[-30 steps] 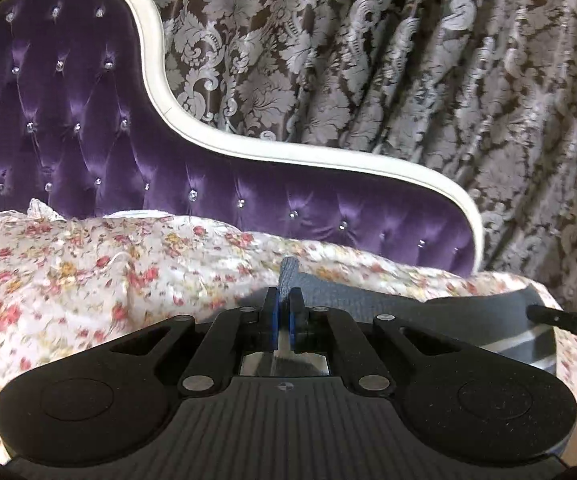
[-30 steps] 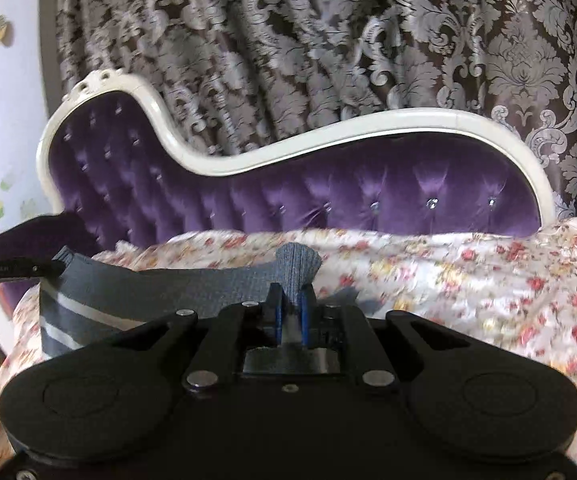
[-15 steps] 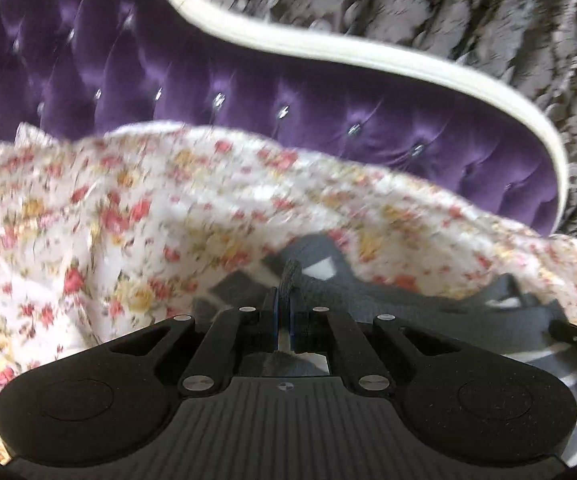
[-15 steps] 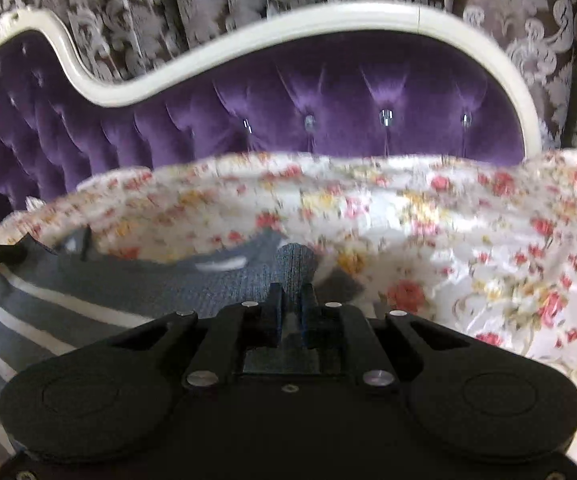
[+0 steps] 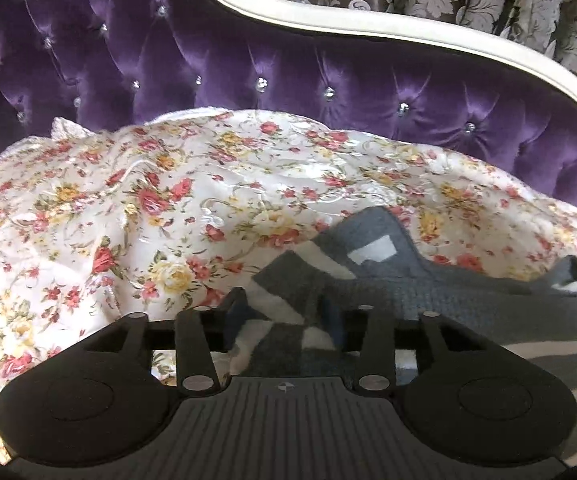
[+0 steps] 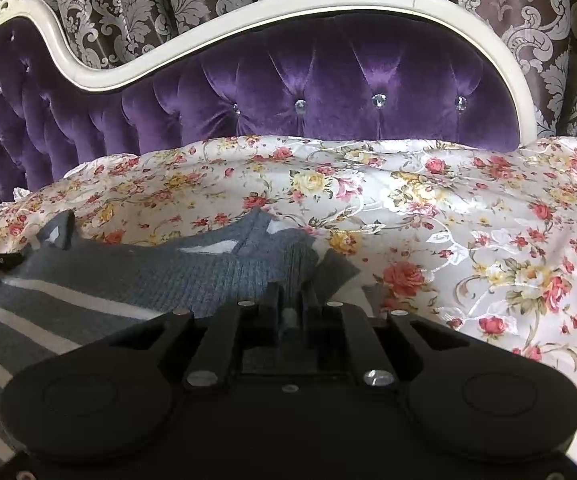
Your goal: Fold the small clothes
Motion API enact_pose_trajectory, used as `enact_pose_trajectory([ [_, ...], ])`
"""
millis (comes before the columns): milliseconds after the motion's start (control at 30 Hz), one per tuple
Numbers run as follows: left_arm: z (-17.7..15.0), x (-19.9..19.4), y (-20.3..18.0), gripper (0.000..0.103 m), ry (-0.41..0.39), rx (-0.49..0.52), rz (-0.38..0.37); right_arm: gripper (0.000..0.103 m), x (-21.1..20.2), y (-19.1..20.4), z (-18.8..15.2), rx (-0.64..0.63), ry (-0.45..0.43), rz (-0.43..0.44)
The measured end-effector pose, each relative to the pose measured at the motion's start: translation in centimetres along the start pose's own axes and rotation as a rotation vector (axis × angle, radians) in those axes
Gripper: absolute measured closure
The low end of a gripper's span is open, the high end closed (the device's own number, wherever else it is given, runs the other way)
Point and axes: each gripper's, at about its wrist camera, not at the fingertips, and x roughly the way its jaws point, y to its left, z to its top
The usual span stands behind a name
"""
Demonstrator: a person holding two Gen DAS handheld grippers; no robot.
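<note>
You are laying the grey striped top flat on the floral sheet, in front of the purple headboard. Your left gripper is opening; the cloth lies between its fingers but they no longer press on it. Your right gripper is clamped on the top's other corner. Next, I judge, you let the right corner go, then smooth the top and pick the edge for the first fold, taking care not to snag the sheet. No container is in view.
</note>
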Motion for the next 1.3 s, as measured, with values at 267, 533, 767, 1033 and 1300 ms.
enact_pose_trajectory([
  [267,-0.6,0.6,0.5,0.028,-0.025,-0.073,0.075,0.084,0.0,-0.5,-0.3,0.027,-0.016,-0.002],
  [533,-0.7,0.5,1.0,0.026,-0.033,-0.081,0.053,0.077,0.0,-0.5,-0.3,0.032,-0.025,-0.017],
  [767,-0.6,0.6,1.1,0.024,-0.025,-0.085,0.059,0.059,-0.2,-0.7,-0.3,0.037,-0.026,-0.034],
  [1033,-0.5,0.6,1.2,0.021,-0.025,-0.095,0.061,0.020,-0.6,-1.5,0.0,0.086,-0.028,-0.038],
  [1300,-0.4,-0.1,2.4,0.005,-0.002,-0.141,0.021,0.000,-1.4,-3.9,0.2,0.205,-0.037,-0.073],
])
